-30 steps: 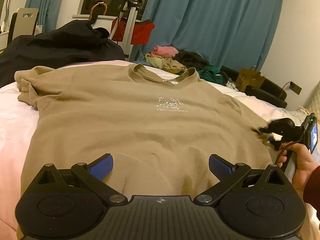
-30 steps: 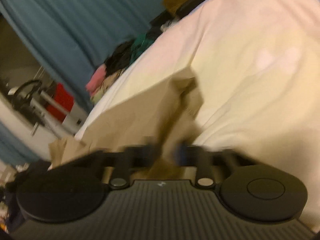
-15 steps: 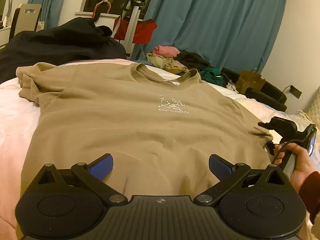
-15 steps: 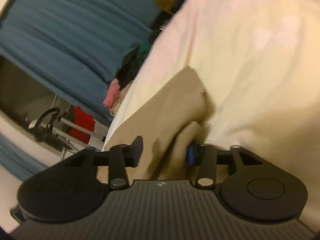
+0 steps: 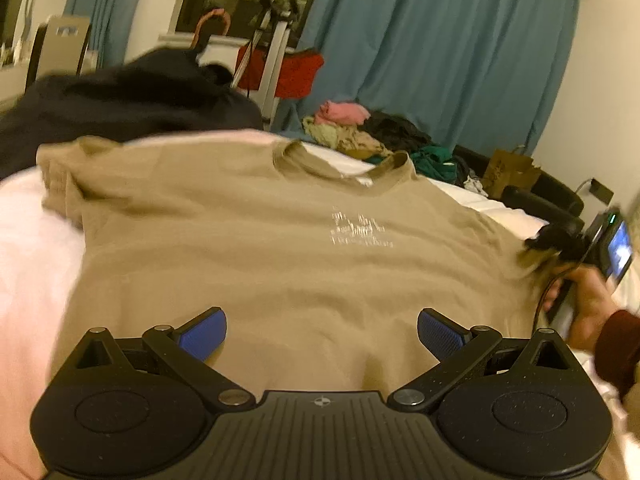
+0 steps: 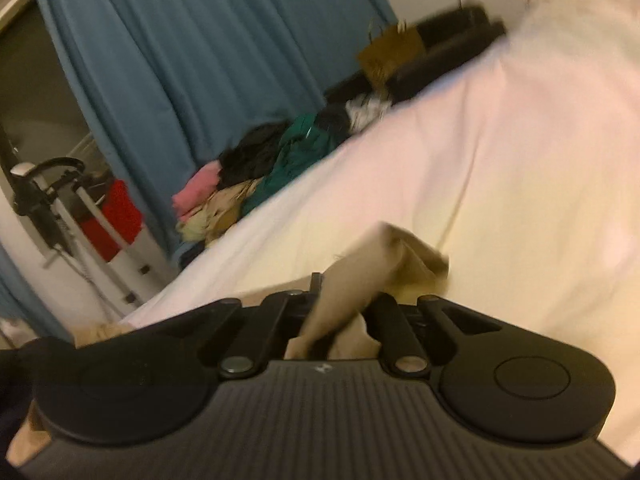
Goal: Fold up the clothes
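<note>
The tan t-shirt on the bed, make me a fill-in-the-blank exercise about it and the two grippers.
1. The tan t-shirt lies spread out on the ____ sheet.
2. The left gripper hovers over the shirt's hem with its jaws ____.
3. The right gripper is shut on the shirt's ____.
4. The print on the shirt's chest is ____ in colour.

Missing words: pink; open; sleeve; white
</note>
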`<action>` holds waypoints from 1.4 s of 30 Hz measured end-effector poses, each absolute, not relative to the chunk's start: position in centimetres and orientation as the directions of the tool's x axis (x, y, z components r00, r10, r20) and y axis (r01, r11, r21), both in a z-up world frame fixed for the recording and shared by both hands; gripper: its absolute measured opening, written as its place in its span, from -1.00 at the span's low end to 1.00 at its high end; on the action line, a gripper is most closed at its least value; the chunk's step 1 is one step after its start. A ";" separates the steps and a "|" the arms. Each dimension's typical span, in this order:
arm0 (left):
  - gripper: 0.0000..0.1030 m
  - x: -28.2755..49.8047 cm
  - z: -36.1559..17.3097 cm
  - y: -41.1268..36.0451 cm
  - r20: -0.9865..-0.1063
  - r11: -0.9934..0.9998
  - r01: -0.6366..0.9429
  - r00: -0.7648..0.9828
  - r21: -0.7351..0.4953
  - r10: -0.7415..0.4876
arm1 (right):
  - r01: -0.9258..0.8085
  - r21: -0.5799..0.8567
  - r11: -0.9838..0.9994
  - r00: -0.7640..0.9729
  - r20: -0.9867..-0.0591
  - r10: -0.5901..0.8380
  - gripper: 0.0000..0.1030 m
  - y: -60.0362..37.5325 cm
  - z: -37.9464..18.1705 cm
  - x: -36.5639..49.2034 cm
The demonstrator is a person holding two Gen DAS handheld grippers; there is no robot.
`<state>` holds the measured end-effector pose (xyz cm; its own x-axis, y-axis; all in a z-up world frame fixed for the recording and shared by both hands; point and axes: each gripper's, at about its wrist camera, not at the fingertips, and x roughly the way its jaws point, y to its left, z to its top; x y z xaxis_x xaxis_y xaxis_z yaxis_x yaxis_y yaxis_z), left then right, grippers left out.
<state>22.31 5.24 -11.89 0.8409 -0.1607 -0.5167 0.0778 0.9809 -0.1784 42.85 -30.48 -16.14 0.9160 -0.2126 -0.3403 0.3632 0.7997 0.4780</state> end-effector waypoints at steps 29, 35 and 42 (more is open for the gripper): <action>0.99 18.3 -5.8 16.6 -0.403 0.946 -0.135 0.915 -0.295 0.005 | -0.111 -0.158 0.981 0.905 -0.424 0.034 0.83 2.2 -11.9 43.5; 0.99 18.6 -6.2 15.8 -0.419 0.949 -0.102 0.908 -0.299 -0.034 | -0.135 -0.025 0.990 0.918 -0.380 0.116 1.00 -0.7 -9.0 38.6; 0.99 17.1 -5.5 13.9 -0.394 0.974 -0.029 0.917 -0.224 -0.064 | -0.122 0.107 0.987 0.929 -0.337 0.151 1.00 -4.7 -5.7 28.7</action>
